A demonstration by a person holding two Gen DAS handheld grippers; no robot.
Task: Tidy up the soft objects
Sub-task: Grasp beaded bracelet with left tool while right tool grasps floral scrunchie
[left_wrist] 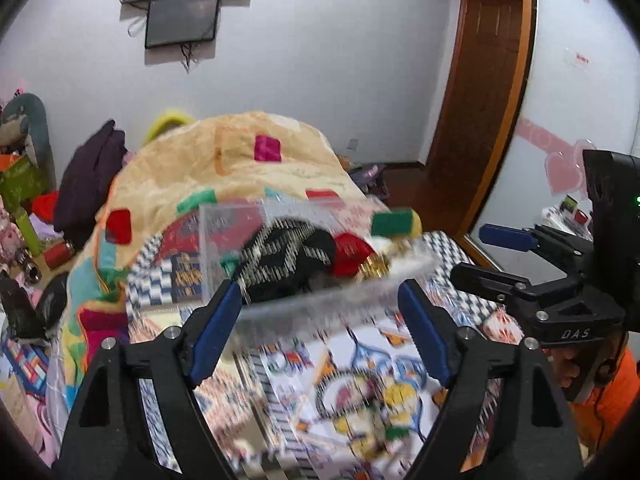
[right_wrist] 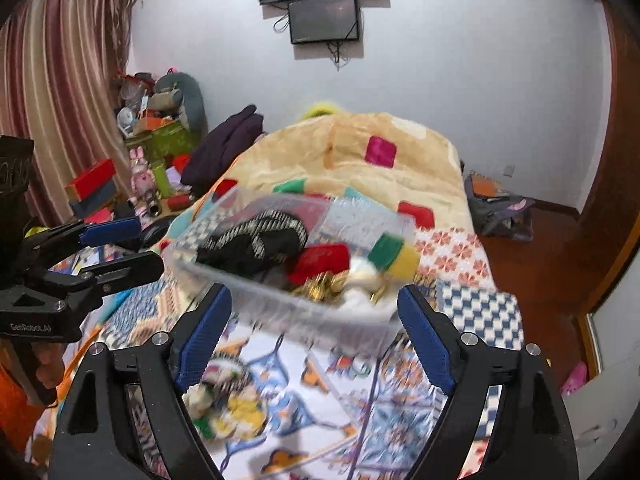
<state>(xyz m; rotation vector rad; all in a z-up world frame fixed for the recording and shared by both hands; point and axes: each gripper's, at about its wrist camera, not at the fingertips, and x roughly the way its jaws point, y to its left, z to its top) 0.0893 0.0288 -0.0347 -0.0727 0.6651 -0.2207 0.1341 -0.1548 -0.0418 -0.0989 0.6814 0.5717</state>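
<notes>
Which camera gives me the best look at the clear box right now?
The right wrist view: the clear box shows its near wall and both front corners above the open right gripper. The left wrist view shows the box too, blurred, its near rim partly behind the open left gripper.

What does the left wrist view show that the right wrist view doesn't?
Left wrist only: the right gripper, open, and pink heart stickers on the wall. Right wrist only: the left gripper, open, striped curtains and a floor bag. Both: the clear plastic box holding a black patterned cloth, the beige blanket and the wall screen.
</notes>
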